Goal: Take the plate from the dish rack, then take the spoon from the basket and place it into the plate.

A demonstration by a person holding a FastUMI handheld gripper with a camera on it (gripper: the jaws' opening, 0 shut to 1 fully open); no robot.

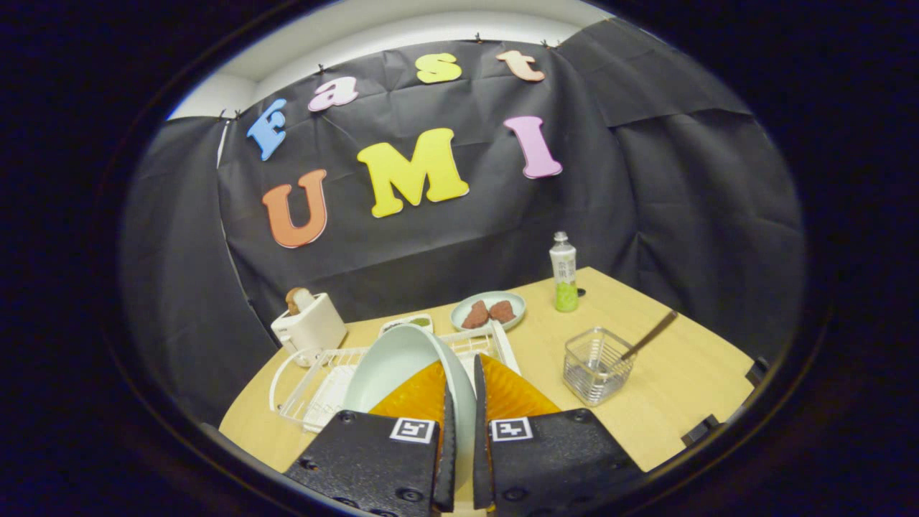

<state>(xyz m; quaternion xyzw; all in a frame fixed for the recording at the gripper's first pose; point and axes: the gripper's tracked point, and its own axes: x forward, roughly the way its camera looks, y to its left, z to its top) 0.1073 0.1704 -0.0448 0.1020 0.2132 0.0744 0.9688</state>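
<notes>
Clamped between the two fingers of the gripper is the rim of the plate, a pale round dish held on edge, its hollow face turned toward nine o'clock; both fingers press on it, one on each face, with only a narrow gap between them. Below and behind the plate, from about nine to twelve o'clock of the fingertips, lies the white wire dish rack on the wooden table. At roughly two o'clock from the fingertips, well apart from the rack, stands the clear basket, and the spoon leans out of it with its dark handle slanting up toward two o'clock. Beyond the rack at twelve o'clock sits a second plate bearing two reddish pieces. Near it at one o'clock stands a bottle with green contents. At ten o'clock stands a white toaster with bread in it.
</notes>
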